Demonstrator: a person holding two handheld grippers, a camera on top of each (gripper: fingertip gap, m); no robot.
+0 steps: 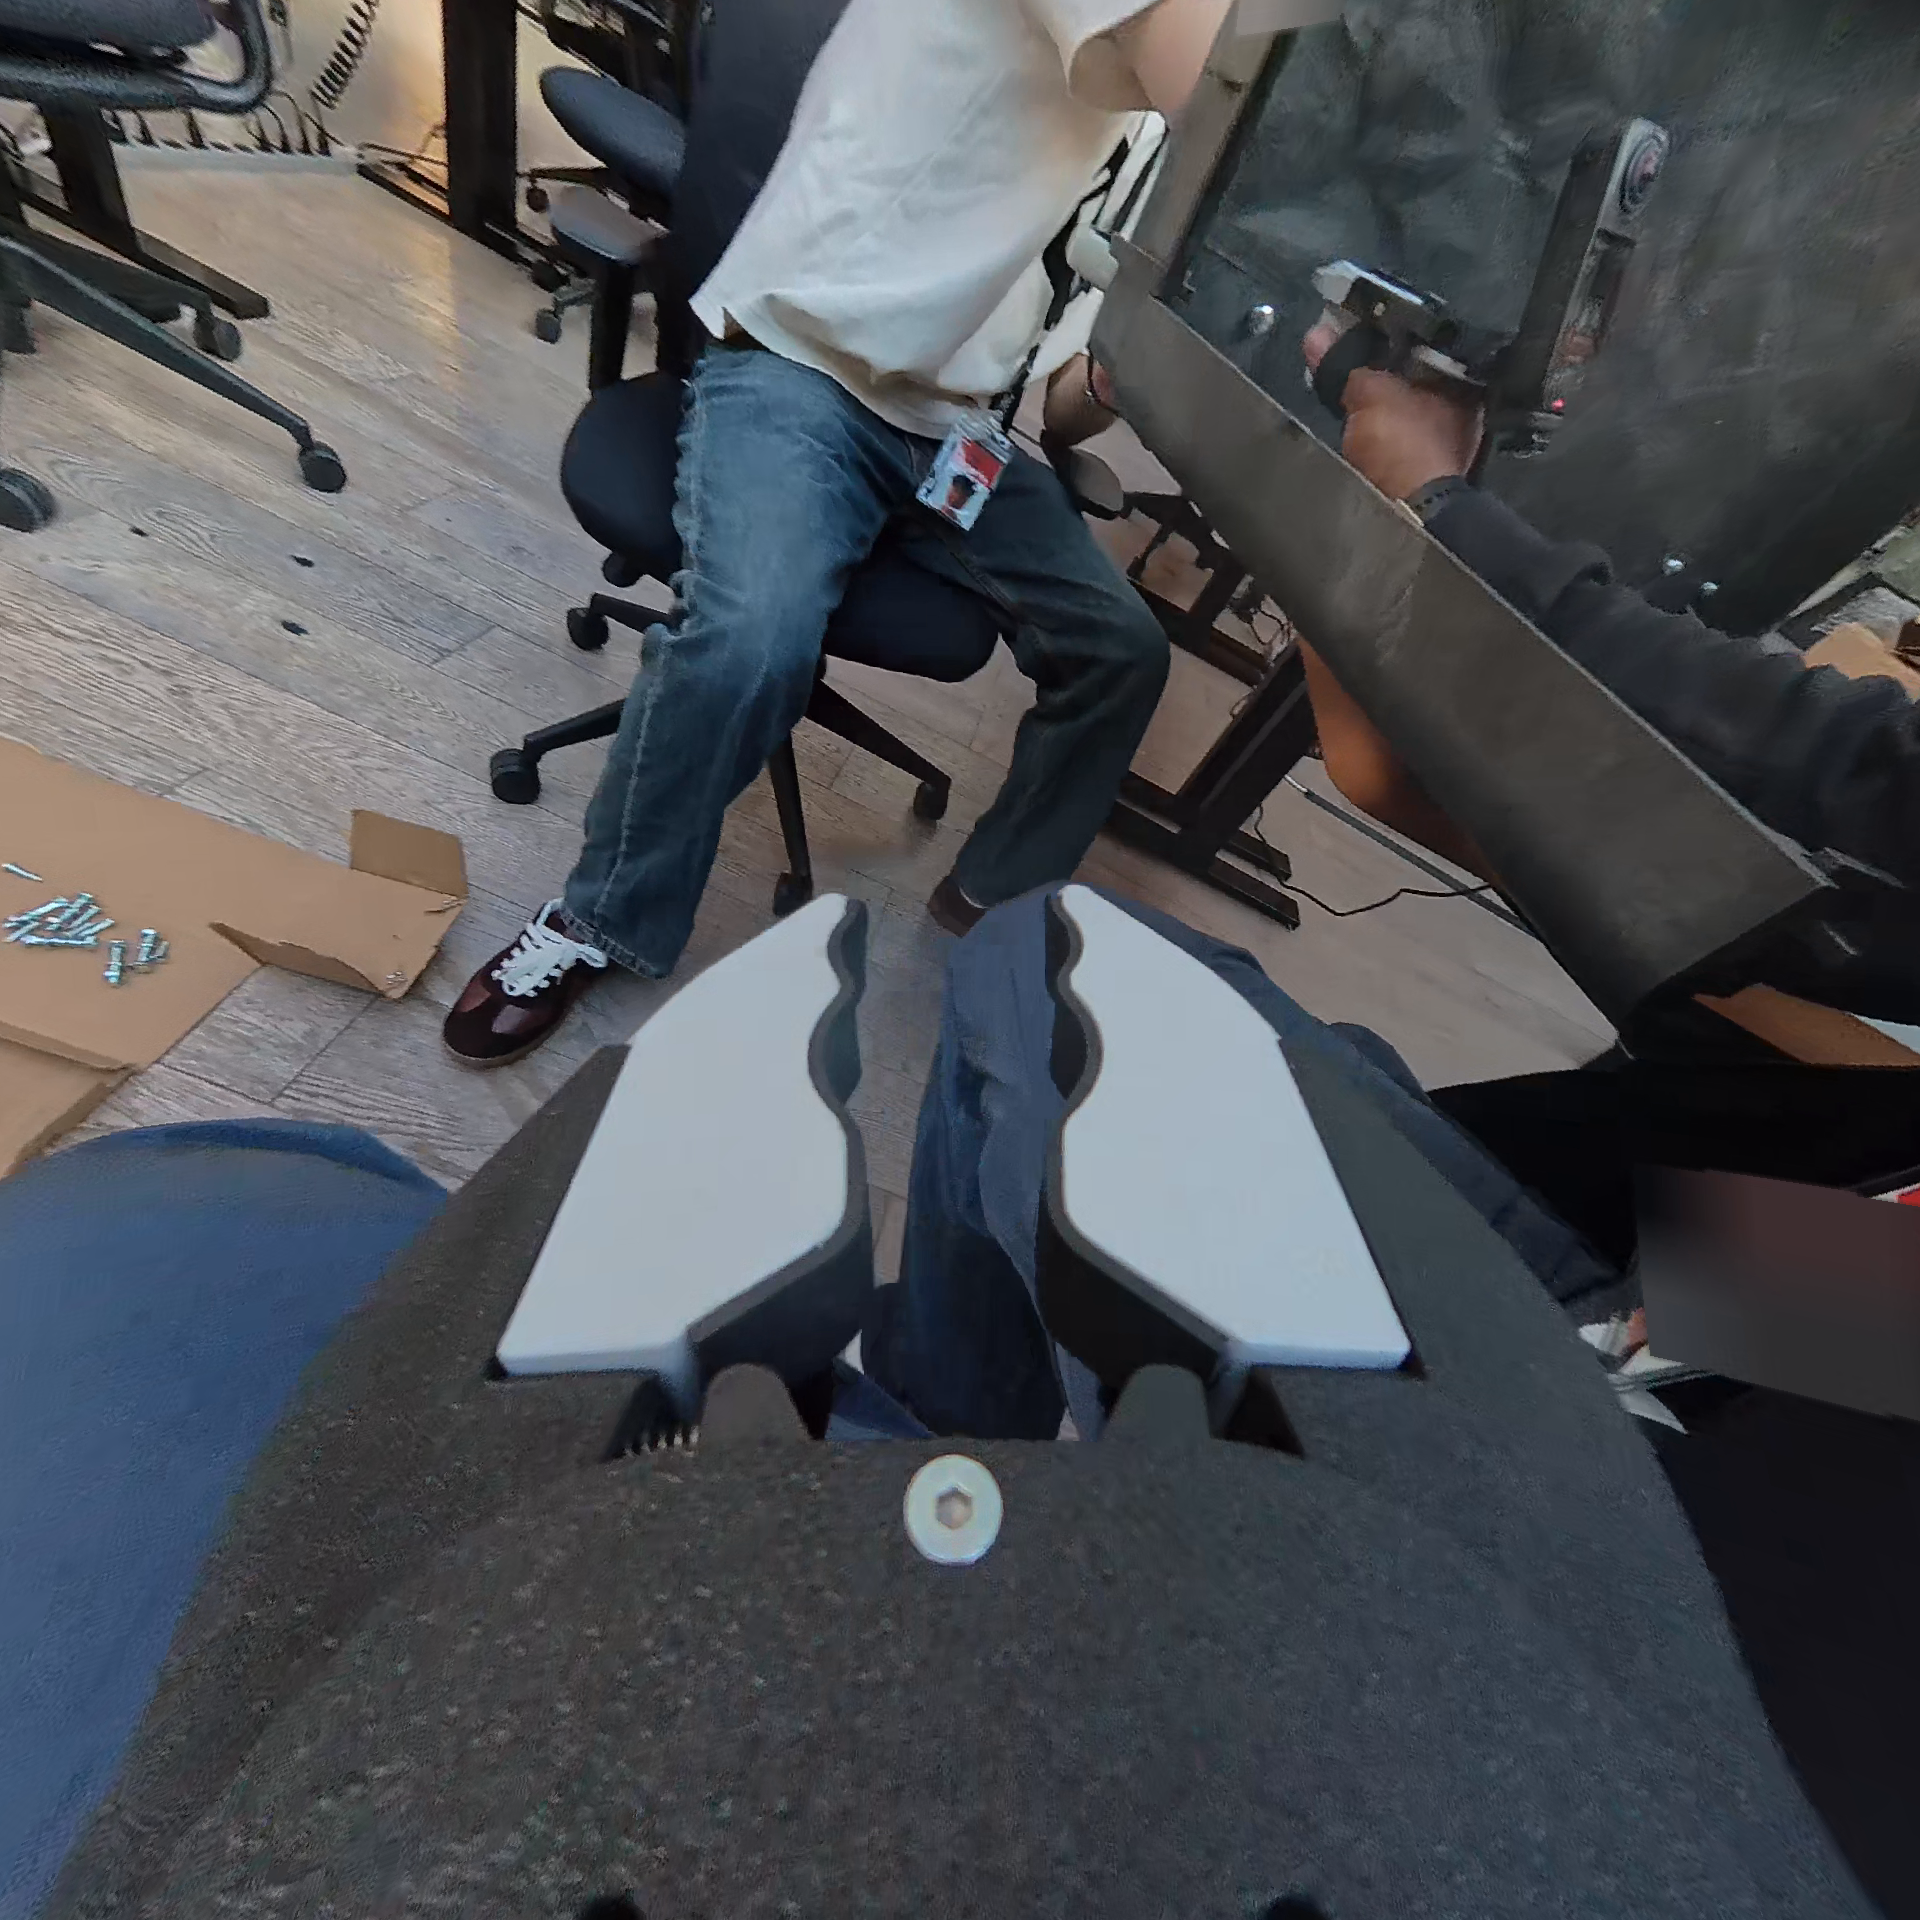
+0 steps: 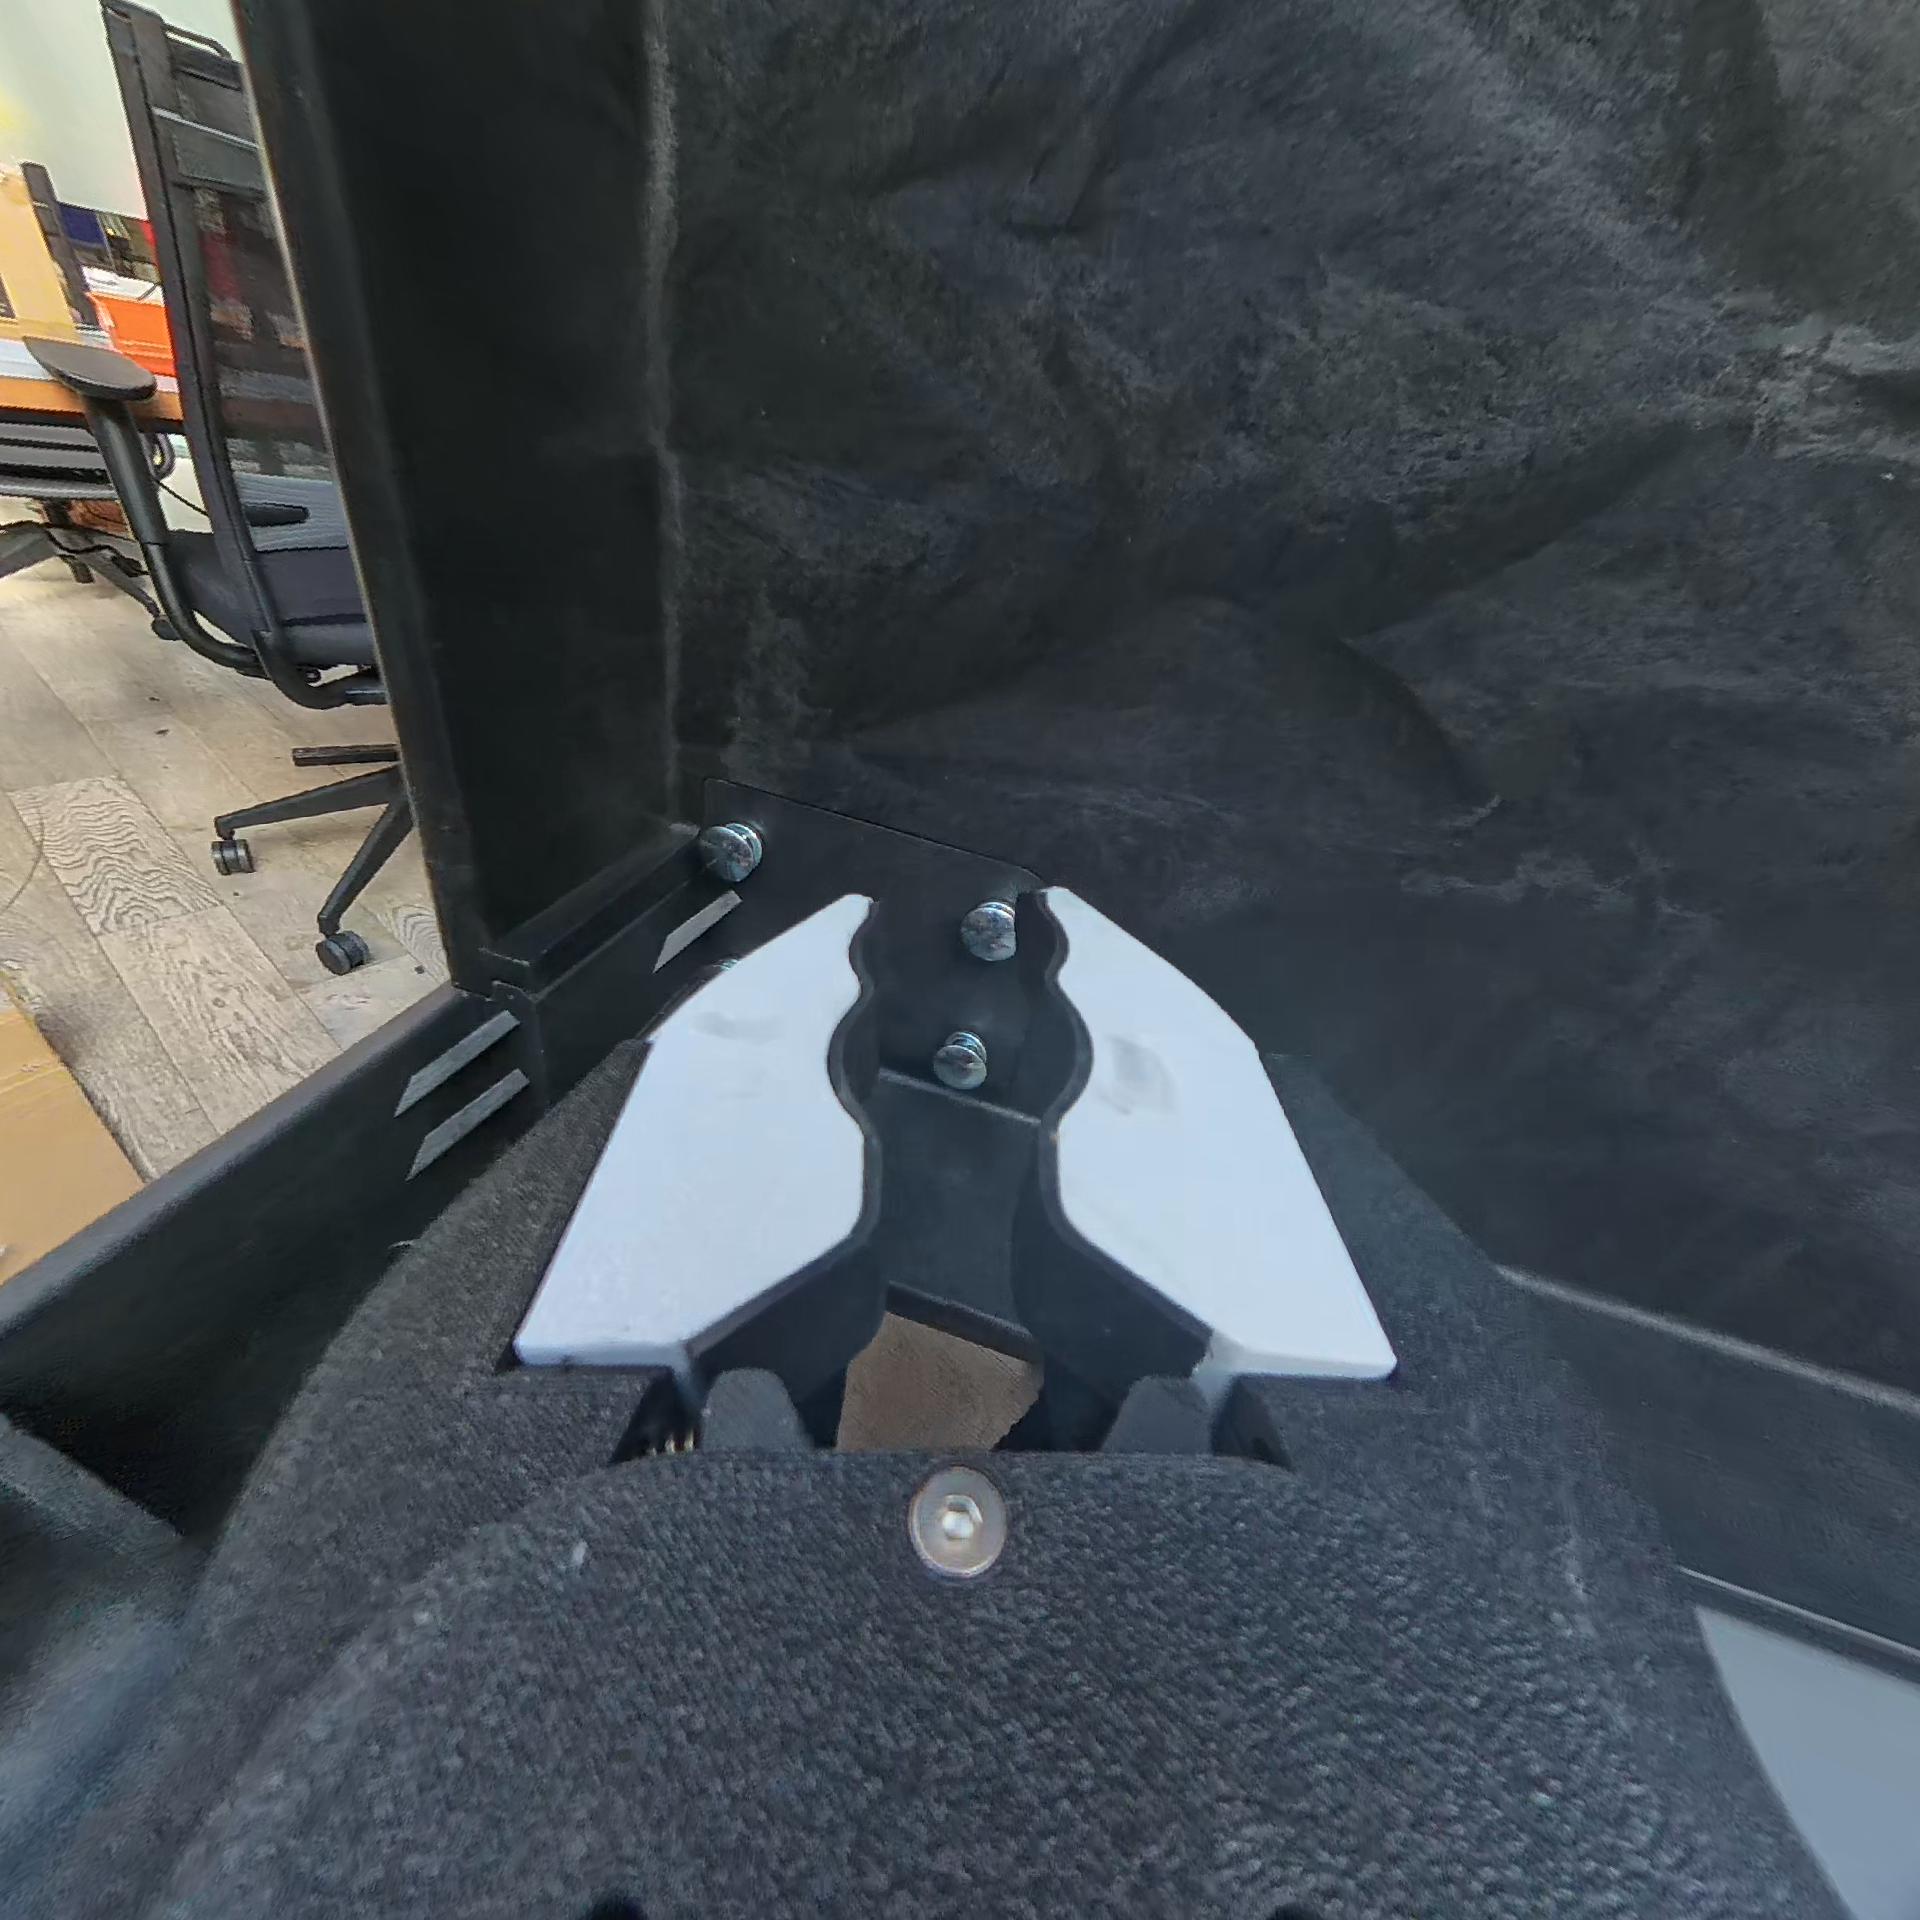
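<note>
Felt-lined black panel (image 2: 1247,416) w/ domed steel screws (image 2: 987,930) between parted right gripper (image 2: 956,914); left gripper (image 1: 956,920) apart, bare.

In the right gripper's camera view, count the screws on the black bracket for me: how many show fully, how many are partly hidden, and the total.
Screw heads fully showing on the black bracket: 3
Screw partly hidden, or what looks like one, behind a white finger: 1
Total: 4
</note>
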